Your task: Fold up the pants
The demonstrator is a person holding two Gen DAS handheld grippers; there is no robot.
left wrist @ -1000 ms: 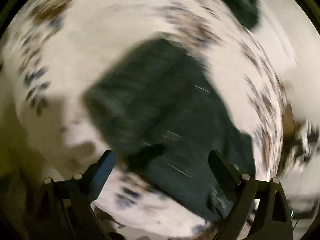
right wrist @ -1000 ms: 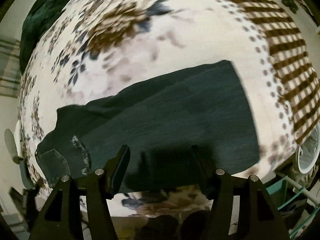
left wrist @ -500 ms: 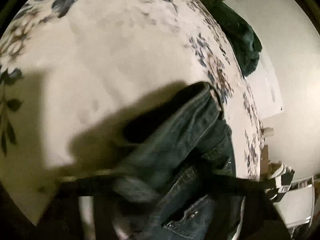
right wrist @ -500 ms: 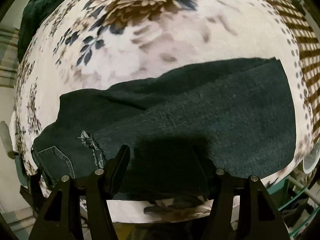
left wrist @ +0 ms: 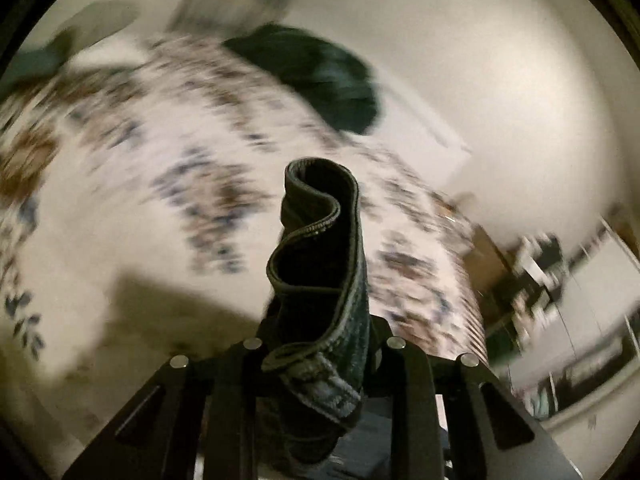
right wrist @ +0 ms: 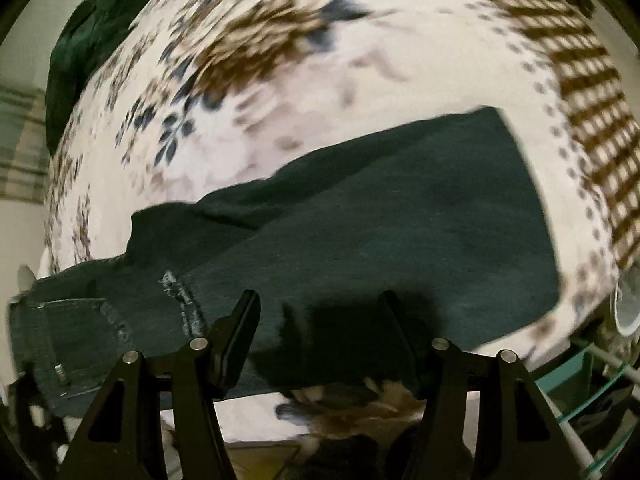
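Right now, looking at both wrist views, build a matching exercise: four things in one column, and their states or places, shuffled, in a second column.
Column one:
1. left gripper
2. right gripper
3. pants
4. dark green garment

Column two:
A. jaws apart, holding nothing, above the pant leg
B. bunched at the far edge of the floral bedspread
C. shut on a folded band of denim
D. leg spread flat on the bedspread

Pairs: 1-C, 2-A, 3-D, 4-B
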